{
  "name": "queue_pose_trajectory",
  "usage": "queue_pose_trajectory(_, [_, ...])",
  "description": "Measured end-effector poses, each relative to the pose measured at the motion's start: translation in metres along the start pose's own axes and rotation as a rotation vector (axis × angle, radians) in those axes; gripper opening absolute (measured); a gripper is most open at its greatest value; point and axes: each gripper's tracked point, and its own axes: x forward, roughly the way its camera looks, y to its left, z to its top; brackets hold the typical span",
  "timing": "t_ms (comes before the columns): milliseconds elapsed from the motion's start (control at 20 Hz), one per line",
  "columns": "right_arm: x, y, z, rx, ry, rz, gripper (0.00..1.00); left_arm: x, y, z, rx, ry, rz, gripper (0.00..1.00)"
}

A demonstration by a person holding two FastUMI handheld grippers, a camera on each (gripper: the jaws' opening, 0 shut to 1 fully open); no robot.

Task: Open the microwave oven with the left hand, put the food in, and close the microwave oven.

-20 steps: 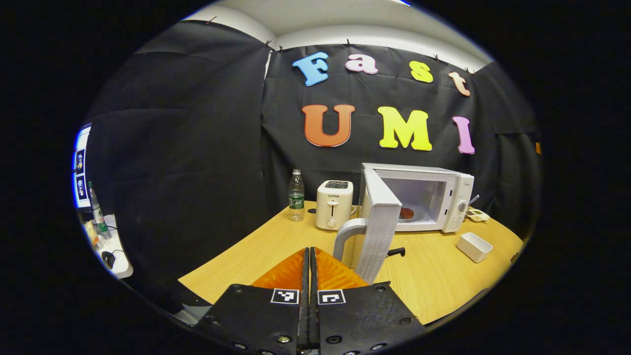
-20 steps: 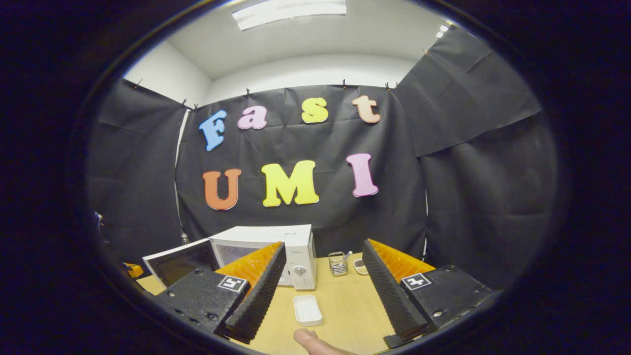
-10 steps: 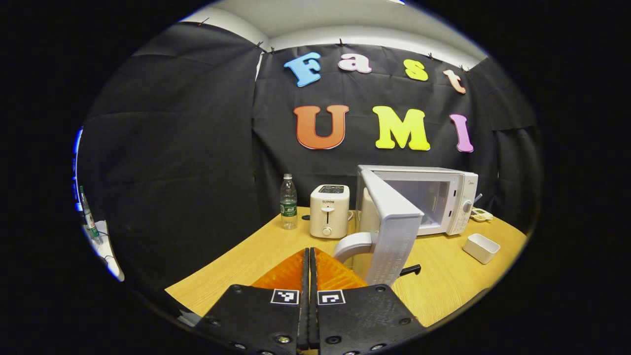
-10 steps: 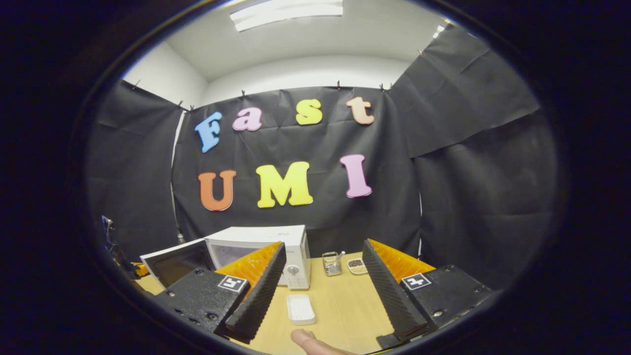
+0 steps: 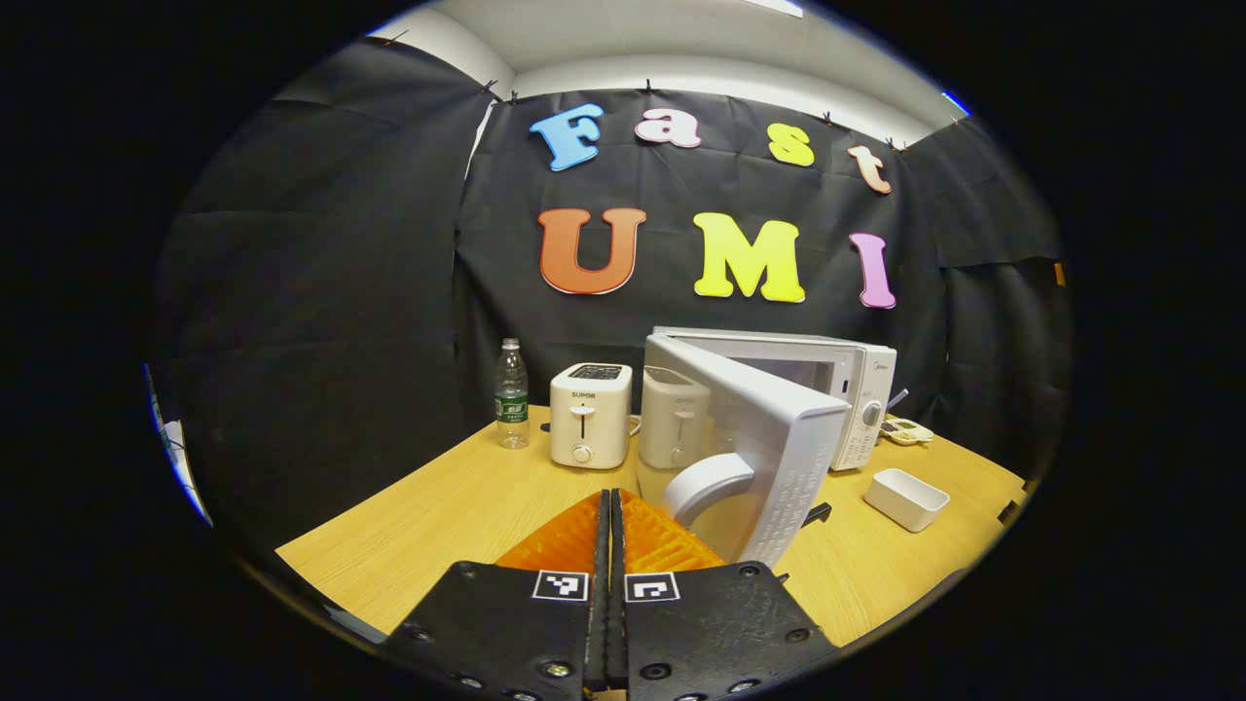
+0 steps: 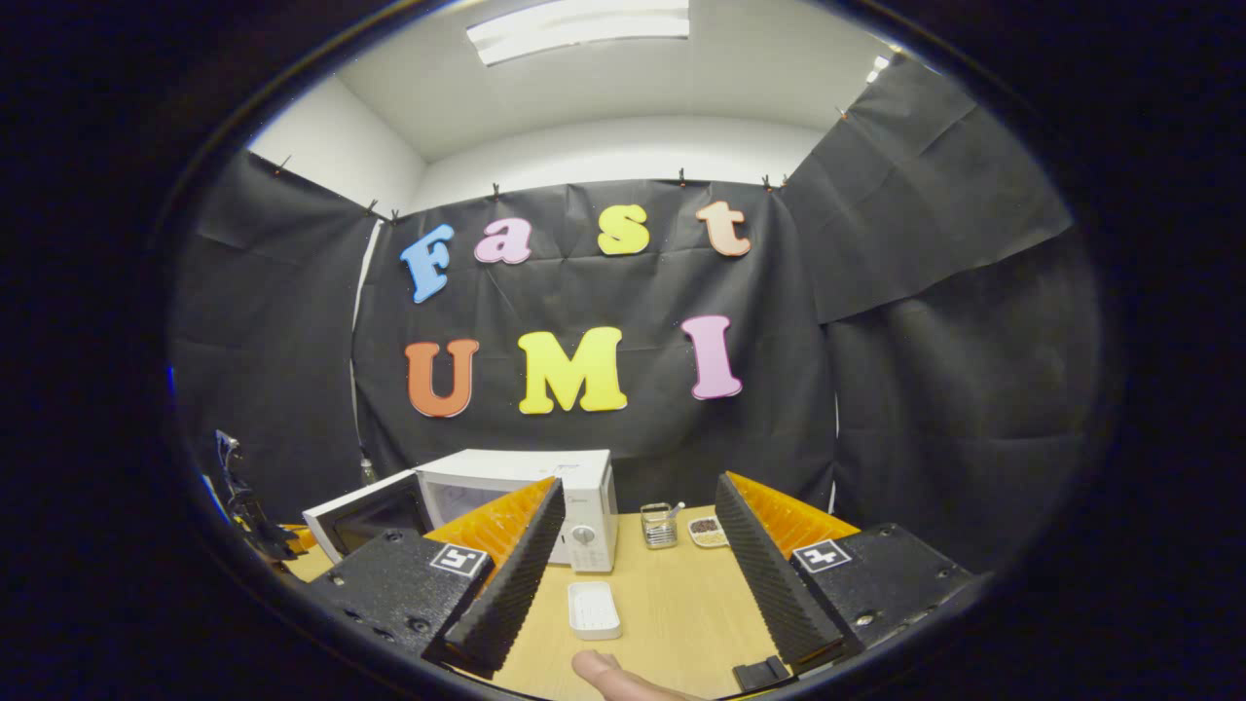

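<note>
The white microwave oven (image 5: 857, 389) sits right of centre in the left gripper view on the wooden surface (image 5: 458, 506), its door (image 5: 769, 438) swung partly open with a pale curved handle (image 5: 706, 482) facing the camera. The left gripper (image 5: 611, 511) at bottom centre has its fingers pressed together on nothing, just short of that handle. In the right gripper view the right gripper (image 6: 633, 545) is spread wide above a small white tray (image 6: 594, 610)

Black cloth walls (image 6: 925, 389) around a wooden table (image 5: 438, 516); probably a ceiling strip light (image 6: 579, 21) overhead.
</note>
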Motion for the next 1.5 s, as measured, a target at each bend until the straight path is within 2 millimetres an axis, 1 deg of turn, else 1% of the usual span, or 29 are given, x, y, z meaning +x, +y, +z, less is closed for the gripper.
queue_pose_trajectory(50, [-0.001, -0.002, 0.003, 0.001, -0.001, 0.002, 0.87, 0.002, -0.01, 0.0, -0.012, 0.002, -0.015, 0.0])
queue_pose_trajectory(100, [-0.005, -0.004, 0.004, 0.001, -0.002, 0.001, 0.87, 0.004, -0.02, -0.002, -0.019, 0.01, -0.031, 0.12])
queue_pose_trajectory(150, [-0.006, -0.007, 0.008, 0.0, -0.006, -0.001, 0.99, 0.004, -0.029, 0.0, -0.016, 0.007, -0.043, 0.0])
queue_pose_trajectory(200, [-0.008, -0.01, 0.013, 0.001, -0.009, -0.005, 0.99, 0.004, -0.039, 0.001, -0.005, 0.002, -0.055, 0.0])
queue_pose_trajectory(250, [-0.01, -0.014, 0.017, 0.001, -0.011, -0.01, 0.87, 0.007, -0.048, 0.002, 0.005, 0.0, -0.067, 0.0])
queue_pose_trajectory(350, [-0.012, -0.017, 0.022, -0.004, 0.001, -0.011, 0.87, 0.013, -0.069, 0.002, 0.016, 0.006, -0.094, 0.0])
queue_pose_trajectory(400, [-0.015, -0.018, 0.026, -0.003, 0.0, -0.006, 0.99, 0.016, -0.078, 0.003, 0.018, 0.008, -0.105, 0.0])
queue_pose_trajectory(550, [-0.021, -0.027, 0.034, 0.0, -0.013, -0.01, 0.98, 0.028, -0.107, 0.008, 0.002, -0.006, -0.138, 0.0])
queue_pose_trajectory(600, [-0.02, -0.031, 0.035, -0.005, -0.012, -0.022, 0.98, 0.033, -0.118, 0.01, -0.006, -0.011, -0.154, 0.0])
queue_pose_trajectory(650, [-0.019, -0.034, 0.034, -0.002, -0.007, -0.031, 0.98, 0.037, -0.129, 0.008, -0.006, -0.006, -0.172, 0.12])
queue_pose_trajectory(700, [-0.018, -0.032, 0.033, 0.004, -0.002, -0.03, 0.99, 0.043, -0.138, 0.008, -0.001, 0.002, -0.177, 0.12])
queue_pose_trajectory(750, [-0.019, -0.03, 0.033, 0.011, 0.0, -0.017, 0.99, 0.048, -0.145, 0.007, 0.003, 0.01, -0.182, 0.0])
queue_pose_trajectory(850, [-0.018, -0.026, 0.029, 0.016, 0.009, 0.01, 0.99, 0.059, -0.163, 0.006, 0.014, 0.011, -0.197, 0.0])
queue_pose_trajectory(900, [-0.015, -0.029, 0.029, 0.02, 0.008, 0.014, 0.99, 0.064, -0.173, 0.003, 0.017, 0.015, -0.21, 0.0])
queue_pose_trajectory(1000, [-0.012, -0.041, 0.026, 0.034, 0.009, -0.002, 0.99, 0.075, -0.194, -0.001, 0.02, 0.025, -0.246, 0.0])
queue_pose_trajectory(1050, [-0.01, -0.048, 0.025, 0.042, 0.007, -0.013, 0.99, 0.083, -0.204, -0.003, 0.022, 0.027, -0.258, 0.12])
queue_pose_trajectory(1100, [-0.007, -0.051, 0.026, 0.05, 0.004, -0.017, 0.99, 0.091, -0.211, -0.006, 0.022, 0.033, -0.27, 0.0])
queue_pose_trajectory(1200, [-0.004, -0.059, 0.023, 0.067, 0.002, -0.022, 0.99, 0.108, -0.23, -0.012, 0.019, 0.049, -0.294, 0.0])
queue_pose_trajectory(1300, [0.001, -0.068, 0.023, 0.079, -0.006, -0.03, 0.99, 0.125, -0.242, -0.018, 0.01, 0.065, -0.306, 0.0])
queue_pose_trajectory(1400, [0.006, -0.076, 0.019, 0.08, -0.008, -0.036, 0.99, 0.141, -0.251, -0.018, -0.006, 0.066, -0.309, 0.0])
queue_pose_trajectory(1500, [0.009, -0.081, 0.015, 0.083, -0.003, -0.032, 0.98, 0.152, -0.258, -0.013, -0.019, 0.054, -0.313, 0.0])
